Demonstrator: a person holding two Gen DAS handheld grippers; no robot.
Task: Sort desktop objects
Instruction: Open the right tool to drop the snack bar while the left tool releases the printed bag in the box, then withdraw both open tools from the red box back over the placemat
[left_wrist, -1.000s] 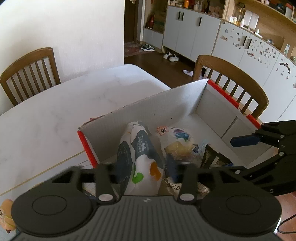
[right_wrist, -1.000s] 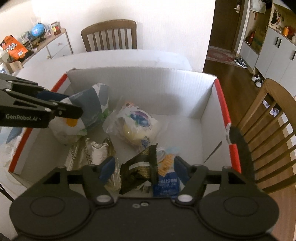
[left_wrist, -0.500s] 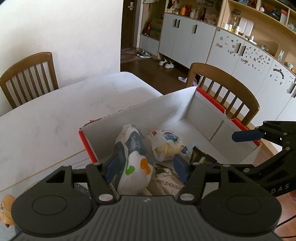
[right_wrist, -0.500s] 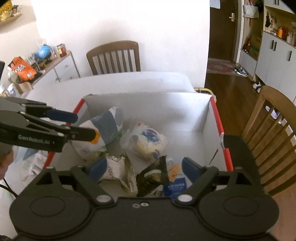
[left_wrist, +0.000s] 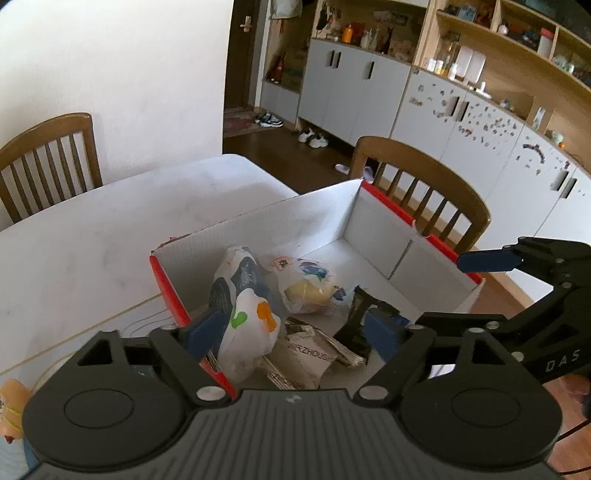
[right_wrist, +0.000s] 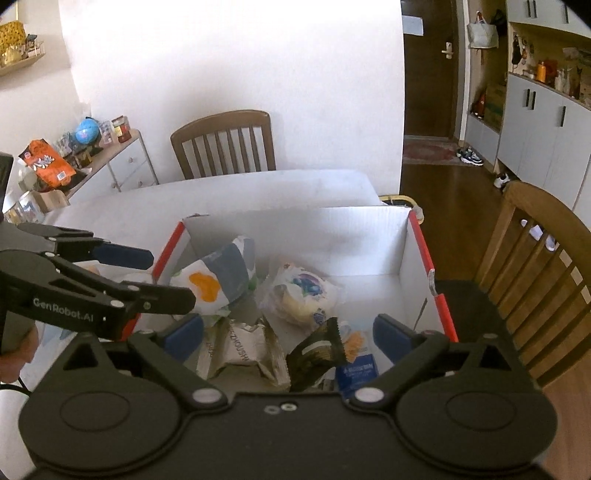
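The cardboard box, white inside with red outer edges, sits open-topped on the white table and holds the sorted items. Against its left wall leans a white and grey-blue bag with orange and green patches; just beside it lies a clear bag of yellowish contents under a blue printed label. Nearer the cameras lie a crumpled pale wrapper, a dark wrapper standing on edge, and a blue packet partly under it; these three touch or overlap, and their print is too small to read in full. The left gripper is over the box's near left corner, jaws wide apart after just opening, with the white bag between the fingers but no pad pressing on it. The right gripper is over the near right part, jaws likewise just opened wide, the wrappers below them and nothing gripped. Each gripper's body cuts off the near wall of the box in its own view. Wooden chairs stand at the table's far end and right side. A low cabinet carrying a globe and an orange bag stands at the left wall. A peach-coloured object at the left view's edge is cut off and cannot be identified.
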